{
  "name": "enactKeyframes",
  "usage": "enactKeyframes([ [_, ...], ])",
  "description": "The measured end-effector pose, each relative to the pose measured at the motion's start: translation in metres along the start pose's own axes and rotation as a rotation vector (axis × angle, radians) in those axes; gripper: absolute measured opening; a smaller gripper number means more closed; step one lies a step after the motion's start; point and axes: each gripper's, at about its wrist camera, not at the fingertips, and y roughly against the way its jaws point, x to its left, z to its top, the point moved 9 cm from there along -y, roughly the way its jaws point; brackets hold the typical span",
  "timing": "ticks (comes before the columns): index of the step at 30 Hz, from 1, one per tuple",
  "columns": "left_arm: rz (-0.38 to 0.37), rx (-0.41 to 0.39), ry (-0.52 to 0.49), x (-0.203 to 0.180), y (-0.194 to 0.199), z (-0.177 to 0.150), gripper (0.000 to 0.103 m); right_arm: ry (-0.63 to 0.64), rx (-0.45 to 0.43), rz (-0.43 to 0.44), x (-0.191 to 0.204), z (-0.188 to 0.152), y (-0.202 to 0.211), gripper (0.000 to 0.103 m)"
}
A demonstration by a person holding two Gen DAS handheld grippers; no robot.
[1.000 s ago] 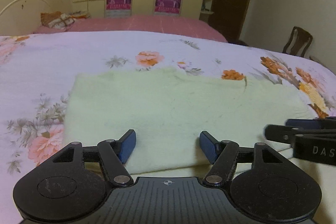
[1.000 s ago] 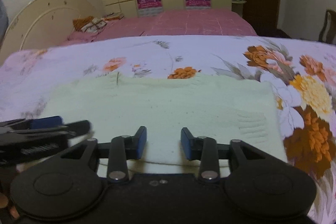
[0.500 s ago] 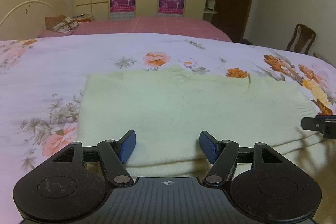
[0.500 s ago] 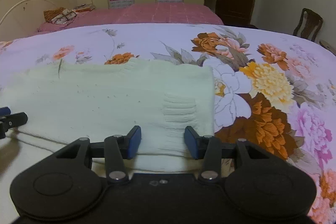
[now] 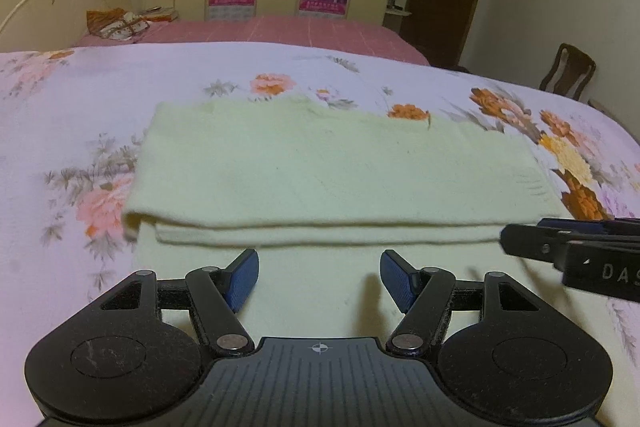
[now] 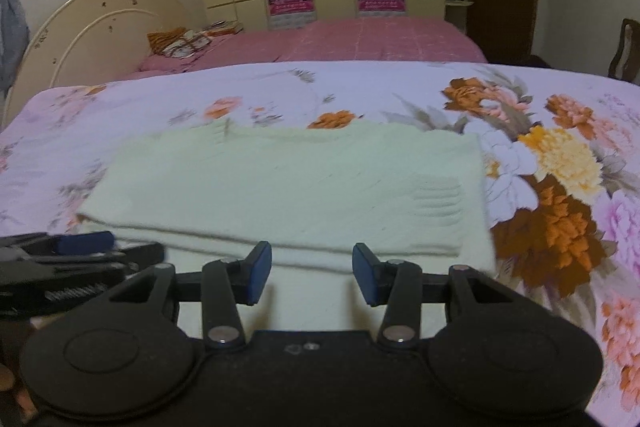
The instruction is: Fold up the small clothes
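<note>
On the floral-printed pale pink bedspread [image 5: 80,99] lies the pale green knitted garment [image 5: 320,171], folded so an upper layer ends in a straight edge short of the near hem. The left tool [image 5: 319,277] hangs over that near layer, its blue pads spread, gripping nothing. The right tool [image 6: 312,273] hovers likewise, pads parted and empty. Both stand side by side, facing the fold, probably so each can take one end of the near edge for an even fold.
</note>
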Motion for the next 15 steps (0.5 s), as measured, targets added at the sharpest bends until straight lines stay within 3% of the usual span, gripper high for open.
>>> enactKeyframes([
  [10, 0.050, 0.016, -0.012, -0.001, 0.000, -0.016, 0.067, 0.028, 0.043, 0.044, 0.015, -0.018, -0.001, 0.045],
  [15, 0.073, 0.014, -0.036, 0.004, 0.005, -0.024, 0.067, 0.065, 0.113, 0.004, 0.003, -0.038, -0.011, 0.044],
])
